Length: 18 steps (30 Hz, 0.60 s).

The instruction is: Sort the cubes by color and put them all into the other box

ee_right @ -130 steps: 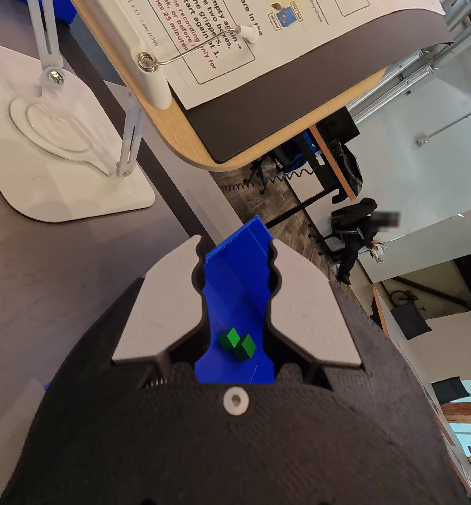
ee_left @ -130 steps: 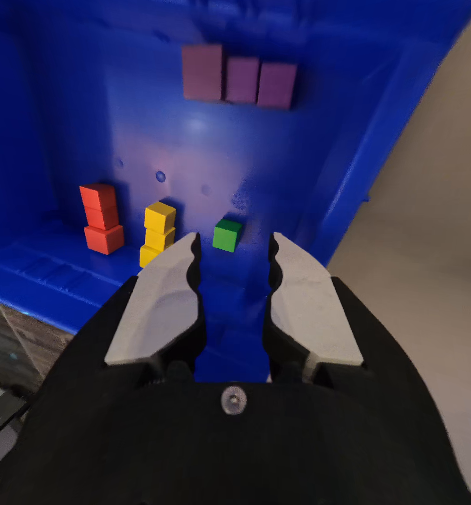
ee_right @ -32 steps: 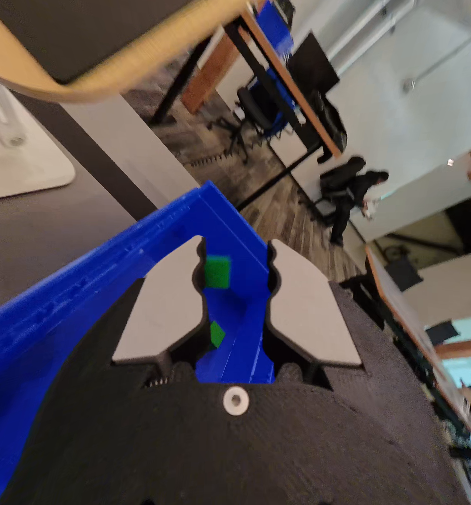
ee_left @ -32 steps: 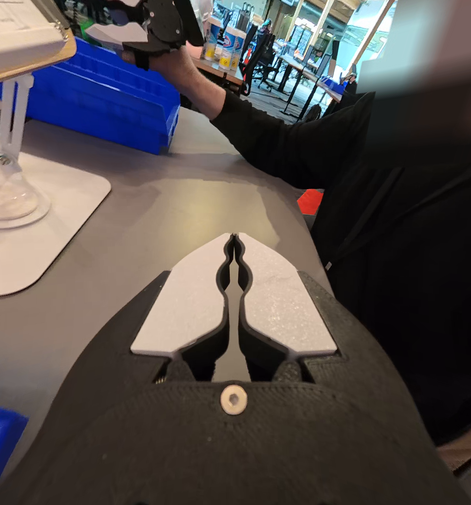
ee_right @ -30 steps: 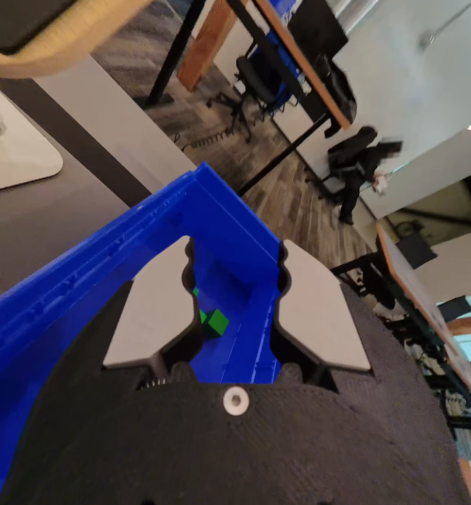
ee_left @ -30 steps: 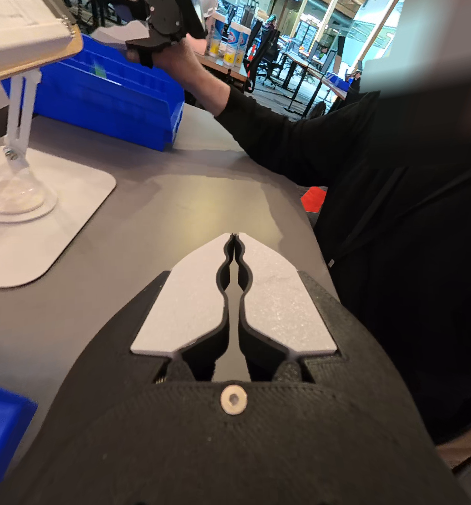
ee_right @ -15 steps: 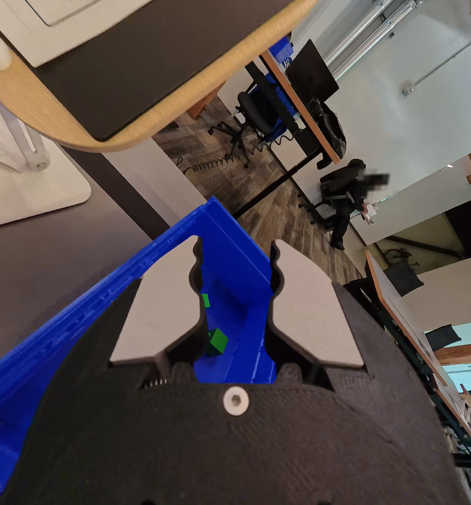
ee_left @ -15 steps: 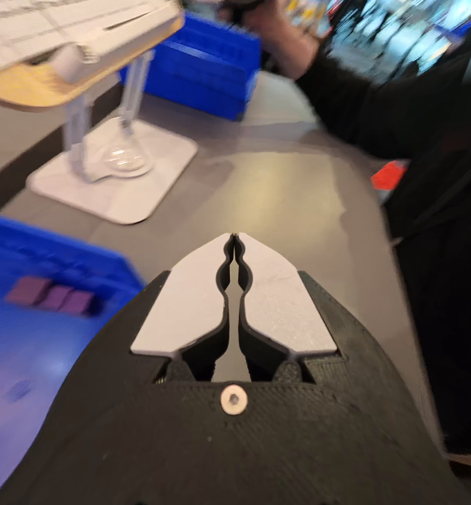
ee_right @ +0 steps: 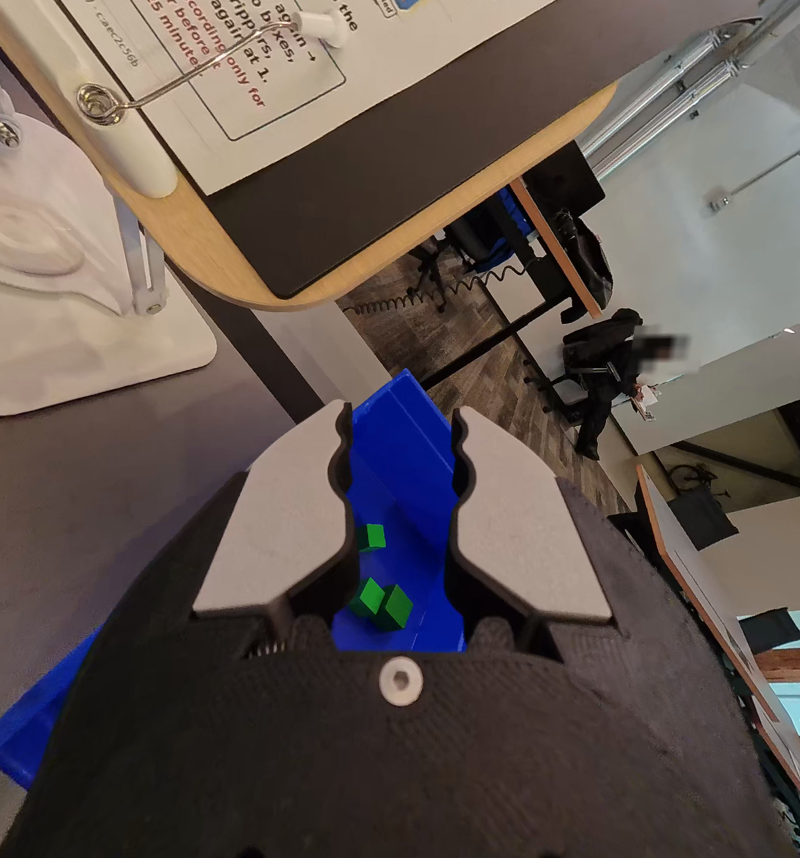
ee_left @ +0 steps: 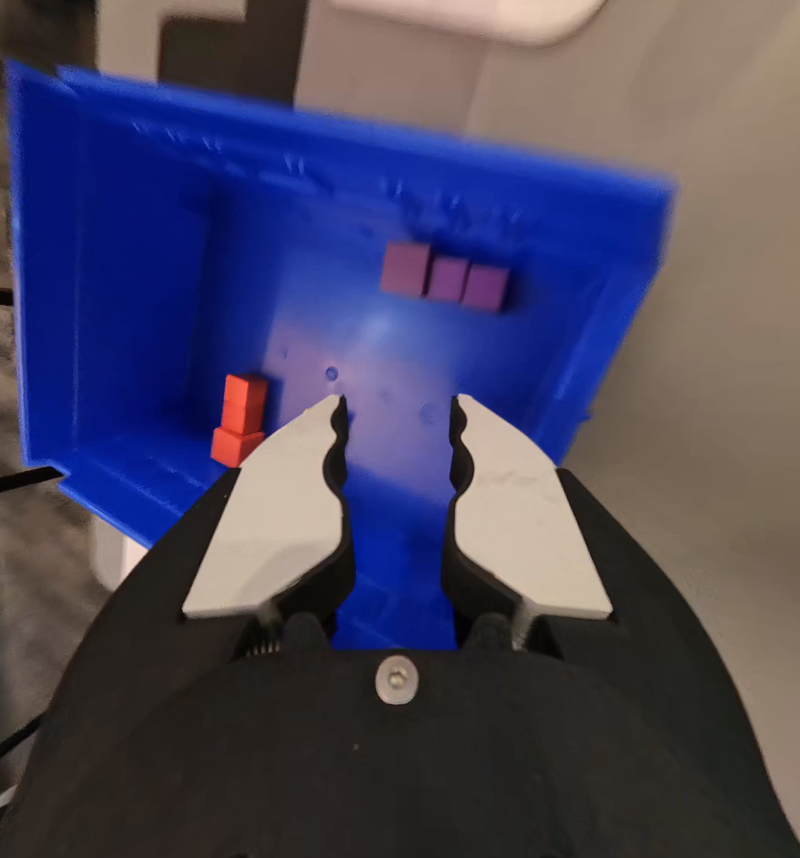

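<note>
Left gripper [ee_left: 397, 404]: jaws parted, nothing held, poised over blue box [ee_left: 110, 278] containing three purple cubes [ee_left: 444, 283] in a row and stacked red cubes [ee_left: 240, 420].
Right gripper [ee_right: 398, 413]: jaws parted, nothing held, above second blue box [ee_right: 403, 445] containing three green cubes [ee_right: 382, 603].

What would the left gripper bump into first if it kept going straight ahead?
Probably the bare floor of the blue box: the open left gripper points between the red cubes and purple cubes. Blur leaves depth unclear.

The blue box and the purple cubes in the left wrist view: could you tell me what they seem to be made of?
Blue box: apparently glossy moulded plastic, with a light glare on its floor and ribbed walls. Purple cubes: matte, sharp-edged, possibly painted wood; blur leaves that open.
</note>
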{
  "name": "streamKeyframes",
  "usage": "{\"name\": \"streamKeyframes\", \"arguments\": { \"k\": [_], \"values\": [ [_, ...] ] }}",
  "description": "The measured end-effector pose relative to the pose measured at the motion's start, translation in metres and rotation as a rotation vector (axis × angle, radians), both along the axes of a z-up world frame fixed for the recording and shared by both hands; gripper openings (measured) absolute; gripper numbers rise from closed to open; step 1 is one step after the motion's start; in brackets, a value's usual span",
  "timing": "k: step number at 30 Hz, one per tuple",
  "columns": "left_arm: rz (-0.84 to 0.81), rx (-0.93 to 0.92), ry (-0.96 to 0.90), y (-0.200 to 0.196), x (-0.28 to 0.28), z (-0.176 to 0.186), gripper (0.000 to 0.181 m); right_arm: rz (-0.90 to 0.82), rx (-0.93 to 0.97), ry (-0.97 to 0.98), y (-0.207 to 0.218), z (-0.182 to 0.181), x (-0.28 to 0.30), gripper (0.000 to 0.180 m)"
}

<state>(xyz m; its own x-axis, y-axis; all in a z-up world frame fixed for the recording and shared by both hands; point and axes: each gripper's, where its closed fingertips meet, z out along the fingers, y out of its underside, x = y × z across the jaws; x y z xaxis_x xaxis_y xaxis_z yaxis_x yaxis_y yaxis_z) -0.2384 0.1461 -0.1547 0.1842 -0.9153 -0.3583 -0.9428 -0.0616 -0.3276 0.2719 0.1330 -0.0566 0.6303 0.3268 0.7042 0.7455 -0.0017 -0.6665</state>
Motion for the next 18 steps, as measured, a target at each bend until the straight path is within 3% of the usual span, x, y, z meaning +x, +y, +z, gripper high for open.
{"name": "streamKeyframes", "arguments": {
  "k": [13, 18],
  "values": [
    [-0.071, -0.070, 0.441, 0.059, -0.043, -0.056, 0.043, 0.032, -0.021, -0.033, 0.001, -0.012, -0.011, 0.039],
    [-0.089, -0.099, 0.494, 0.073, -0.052, -0.065, 0.044, 0.039, -0.034, -0.041, 0.003, -0.019, -0.014, 0.038]
  ]
}}
